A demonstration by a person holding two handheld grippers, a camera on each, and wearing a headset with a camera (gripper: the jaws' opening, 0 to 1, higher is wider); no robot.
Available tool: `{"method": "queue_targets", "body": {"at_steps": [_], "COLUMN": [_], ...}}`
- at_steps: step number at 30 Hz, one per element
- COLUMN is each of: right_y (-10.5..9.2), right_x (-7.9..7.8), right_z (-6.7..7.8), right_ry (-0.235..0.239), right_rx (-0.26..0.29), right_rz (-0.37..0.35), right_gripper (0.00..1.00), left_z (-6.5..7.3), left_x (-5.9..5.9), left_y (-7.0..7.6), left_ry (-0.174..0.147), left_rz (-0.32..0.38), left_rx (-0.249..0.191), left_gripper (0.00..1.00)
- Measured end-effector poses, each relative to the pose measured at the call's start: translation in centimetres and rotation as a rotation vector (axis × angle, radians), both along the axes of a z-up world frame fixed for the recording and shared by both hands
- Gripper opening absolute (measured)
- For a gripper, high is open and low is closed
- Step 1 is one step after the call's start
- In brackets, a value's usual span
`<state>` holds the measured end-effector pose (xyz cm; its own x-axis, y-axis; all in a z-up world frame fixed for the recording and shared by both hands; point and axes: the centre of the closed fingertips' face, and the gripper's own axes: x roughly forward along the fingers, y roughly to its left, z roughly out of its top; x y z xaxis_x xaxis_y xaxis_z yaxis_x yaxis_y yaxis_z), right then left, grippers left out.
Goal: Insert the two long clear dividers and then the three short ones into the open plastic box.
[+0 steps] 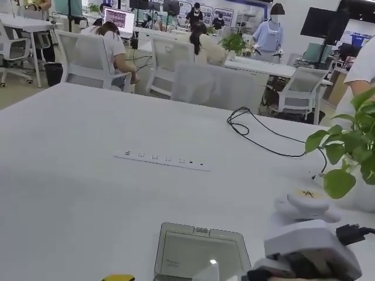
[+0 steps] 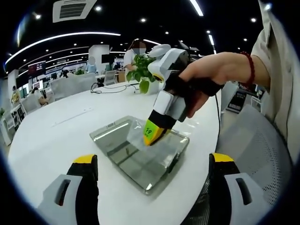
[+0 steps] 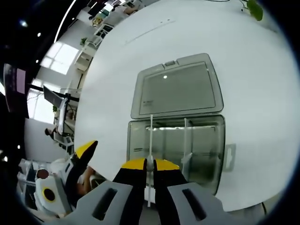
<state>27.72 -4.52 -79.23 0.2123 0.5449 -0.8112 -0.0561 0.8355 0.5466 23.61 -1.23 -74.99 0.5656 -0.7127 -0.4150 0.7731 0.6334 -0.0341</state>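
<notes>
Right hand-held gripper [image 3: 150, 164] is clamped on the near end of a clear divider [image 3: 150, 136], jaws pinched together with the thin strip standing edge-on between them. From the jaws the strip runs straight away over the open box [image 3: 132, 145]. Its long axis therefore points from the box's near wall toward the hinge side, where the lid [image 3: 176, 86] lies flat on the counter [image 3: 243, 93] beyond.

That is the relation to mind. The strip lies roughly parallel to a second divider [image 3: 185, 136] standing in the box a little to the right. It sits over the left part of the base, close to the left wall (whether its lower edge has met any slot I cannot tell). In the left gripper view the right hand-held gripper's tip tilts down into the box, held by a hand [image 2: 211, 75] coming in from the right.

On the near side of the box and clear of it, the left hand-held gripper [image 2: 152, 158] hangs with its jaws spread wide and nothing between them.

I judge the right one far the better placed, since it holds the piece at the box. The next move looks like a straight push down. The strip should be kept square to the near and far walls so that it does not cock against its neighbour.
</notes>
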Motion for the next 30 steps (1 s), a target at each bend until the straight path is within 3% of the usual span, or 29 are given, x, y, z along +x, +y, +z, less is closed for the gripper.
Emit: {"method": "queue_targets", "body": {"at_steps": [7, 30], "right_y": [-0.1, 0.3], "right_x": [0.0, 0.0], "right_z": [-0.7, -1.9], "right_ry": [0.021, 0.051], "right_rx": [-0.016, -0.031], "right_rz": [0.009, 0.025], "right_gripper": [0.06, 0.06], "left_z": [-0.3, -0.7], "left_x": [0.3, 0.6], "left_y": [0.4, 0.8], "left_ry": [-0.002, 0.011], "left_rz": [0.006, 0.019], "left_rx": [0.024, 0.018], "left_gripper": [1.00, 0.96]}}
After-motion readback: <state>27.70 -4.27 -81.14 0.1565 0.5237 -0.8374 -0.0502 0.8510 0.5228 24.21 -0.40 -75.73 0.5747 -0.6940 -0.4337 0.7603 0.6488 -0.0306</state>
